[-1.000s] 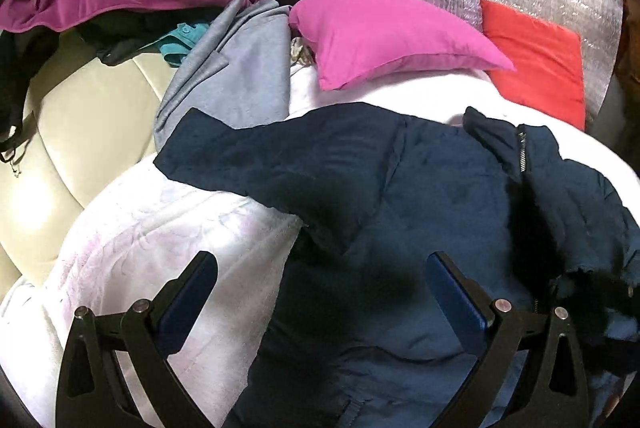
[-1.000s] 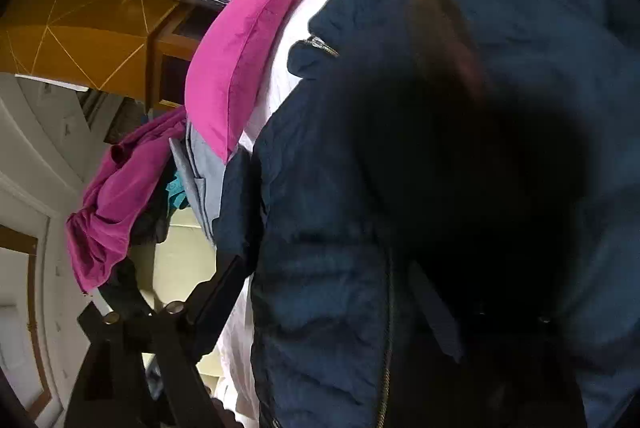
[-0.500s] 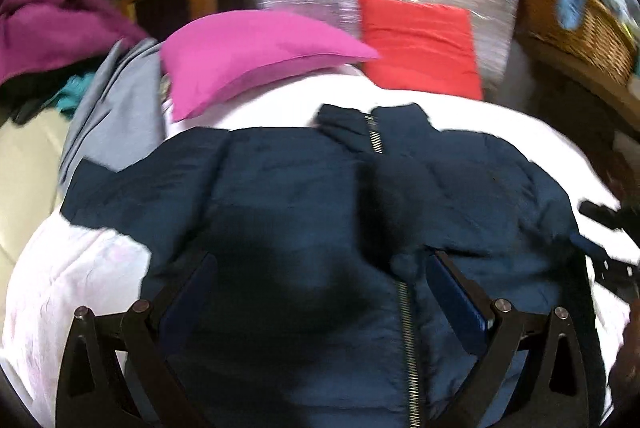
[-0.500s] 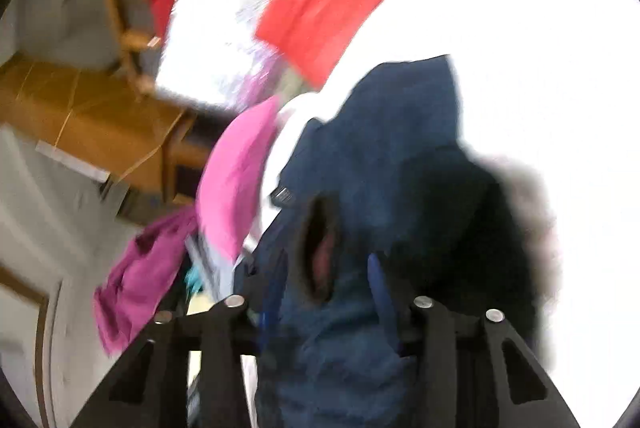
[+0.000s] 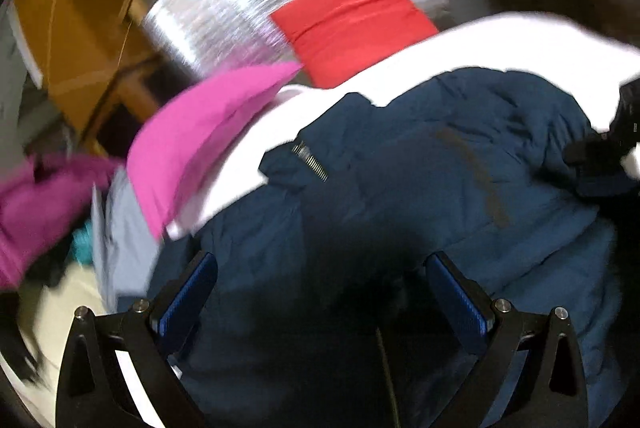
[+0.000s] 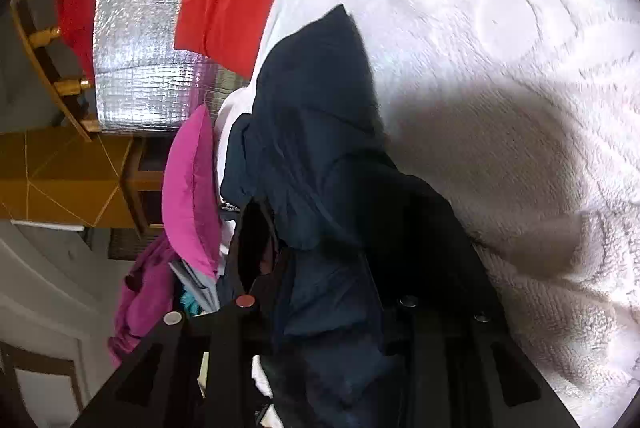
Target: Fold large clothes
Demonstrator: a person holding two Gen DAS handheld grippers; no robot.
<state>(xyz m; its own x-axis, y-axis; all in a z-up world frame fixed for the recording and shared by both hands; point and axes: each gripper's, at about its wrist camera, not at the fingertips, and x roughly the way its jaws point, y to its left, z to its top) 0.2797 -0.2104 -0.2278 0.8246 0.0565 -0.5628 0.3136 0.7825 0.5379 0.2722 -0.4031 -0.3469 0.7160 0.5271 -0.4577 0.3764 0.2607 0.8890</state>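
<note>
A navy puffer jacket (image 5: 460, 168) lies spread on the white fleece blanket (image 6: 500, 48) of a bed, its zipper (image 5: 310, 160) near the collar. My left gripper (image 5: 320, 264) hovers over the jacket's body, open, with nothing pinched between its blue pads (image 5: 188, 292). My right gripper (image 6: 326, 264) is closing its jaws on a bunched fold of the jacket (image 6: 316, 100), and the cloth drapes over and hides its fingertips. In the left wrist view that gripper (image 5: 596, 152) shows as a dark shape at the jacket's right edge.
A pink pillow (image 5: 208, 132) and a red pillow (image 5: 352, 24) lie at the head of the bed, against a silver foil sheet (image 5: 248, 0). A purple garment (image 5: 36, 200) and a grey one (image 5: 120, 240) are piled at the left. Wooden furniture (image 5: 68, 28) stands behind.
The left view swung rightward across the jacket and rolled. The right gripper's jaws narrowed onto jacket fabric, and the white blanket came into its view.
</note>
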